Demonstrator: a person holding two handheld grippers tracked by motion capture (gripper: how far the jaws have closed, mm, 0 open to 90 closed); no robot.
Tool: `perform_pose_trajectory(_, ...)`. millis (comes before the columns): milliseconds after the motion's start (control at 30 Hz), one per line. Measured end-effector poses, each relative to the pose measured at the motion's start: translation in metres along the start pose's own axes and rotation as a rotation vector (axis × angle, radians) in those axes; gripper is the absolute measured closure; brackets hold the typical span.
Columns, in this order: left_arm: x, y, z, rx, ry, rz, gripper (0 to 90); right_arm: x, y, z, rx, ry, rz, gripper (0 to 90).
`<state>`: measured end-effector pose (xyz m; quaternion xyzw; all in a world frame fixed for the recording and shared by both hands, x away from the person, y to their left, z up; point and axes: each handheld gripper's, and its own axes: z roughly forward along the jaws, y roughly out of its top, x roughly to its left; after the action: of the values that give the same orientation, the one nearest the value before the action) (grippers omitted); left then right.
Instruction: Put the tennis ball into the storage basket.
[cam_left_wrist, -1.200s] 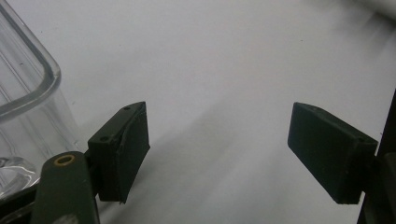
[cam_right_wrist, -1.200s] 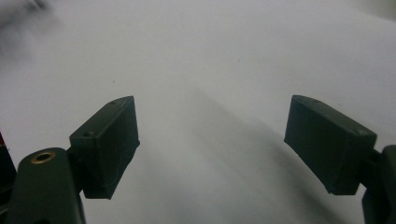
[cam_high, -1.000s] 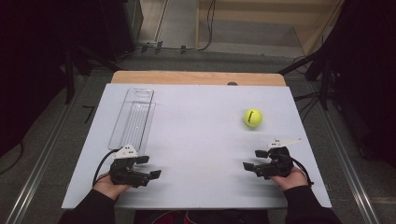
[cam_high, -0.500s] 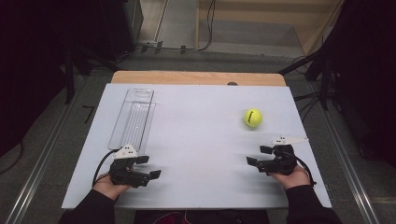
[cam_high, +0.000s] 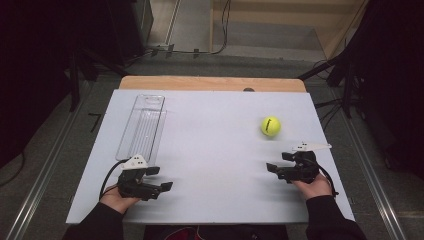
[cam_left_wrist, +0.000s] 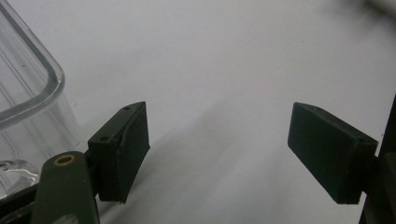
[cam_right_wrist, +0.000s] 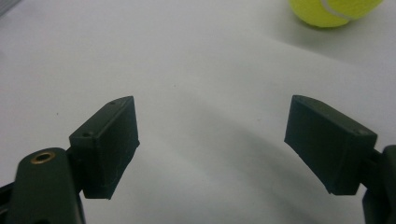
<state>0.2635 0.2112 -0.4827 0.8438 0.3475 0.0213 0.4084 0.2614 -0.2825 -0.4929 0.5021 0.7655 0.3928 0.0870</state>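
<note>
While both grippers, left and right, are sitting wide-jawed and empty near the table's front edge, the tennis ball is lying untouched beyond the right one, with the clear tray waiting empty, so nothing is done yet.

White table, wood edge at far side.

A yellow-green tennis ball, a clear ribbed tray, a white table, black tools.
</note>
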Motion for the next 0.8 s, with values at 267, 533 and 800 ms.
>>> perform_pose_trajectory(267, 0.000, 0.001, 0.001, 0.003, -0.004, 0.004, 21.1, -0.006, 0.007, 0.002, -0.019, -0.017, 0.006, 14.5)
perform_pose_trajectory(533, 0.000, 0.001, 0.000, -0.001, -0.004, -0.002, 21.1, -0.004, 0.017, 0.005, -0.057, 0.008, -0.023, 0.0)
perform_pose_trajectory(800, 0.000, 0.001, 0.000, 0.002, -0.002, -0.001, 21.1, -0.009, 0.029, 0.004, -0.039, -0.048, 0.004, 0.0)
